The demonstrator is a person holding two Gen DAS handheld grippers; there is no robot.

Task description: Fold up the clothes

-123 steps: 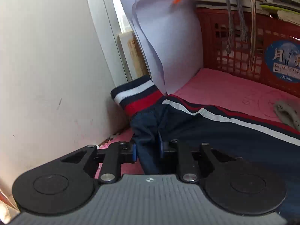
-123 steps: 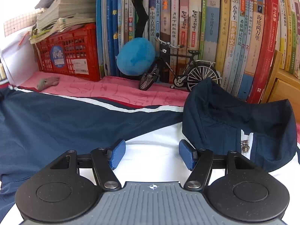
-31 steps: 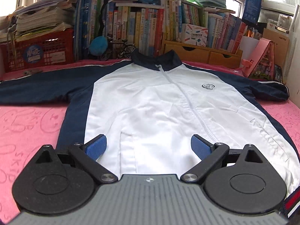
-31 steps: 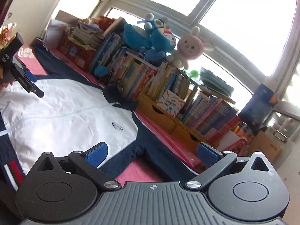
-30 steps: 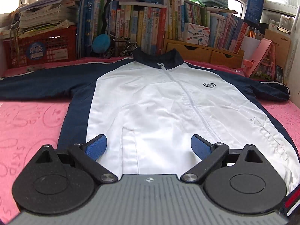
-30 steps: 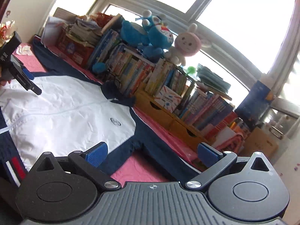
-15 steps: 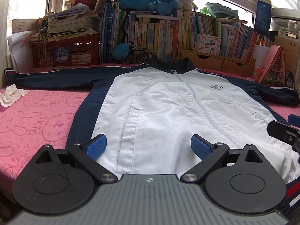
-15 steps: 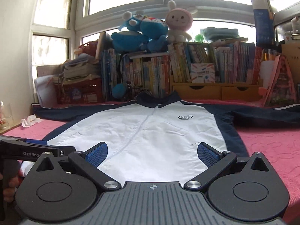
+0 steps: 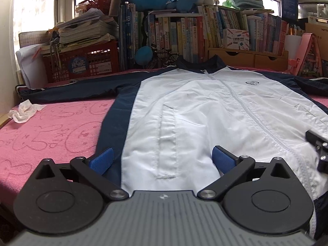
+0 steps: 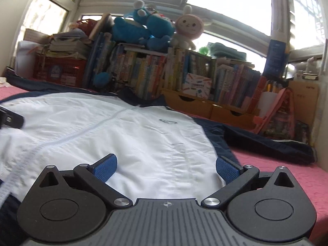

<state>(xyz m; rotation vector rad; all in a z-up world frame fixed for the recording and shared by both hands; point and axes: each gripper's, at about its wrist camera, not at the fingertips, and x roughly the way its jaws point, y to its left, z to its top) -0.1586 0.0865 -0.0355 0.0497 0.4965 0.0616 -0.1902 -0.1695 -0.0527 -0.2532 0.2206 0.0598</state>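
One pink blanket (image 9: 51, 127) spans surface. White-and-navy jacket (image 9: 205, 106) lies flat on it, front up, collar at 12 o'clock, sleeves out to 9 and 3. Left gripper (image 9: 162, 158) over hem, jaws wide, empty. Right gripper (image 10: 166, 169) likewise at hem, jaws wide. Crumpled tissue (image 9: 24, 110) at 10 o'clock.

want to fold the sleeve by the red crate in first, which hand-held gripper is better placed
Left, probably. The left hand-held gripper sits open at the jacket hem on the side where that sleeve stretches toward the red crate; the right hand-held gripper is at the opposite side.
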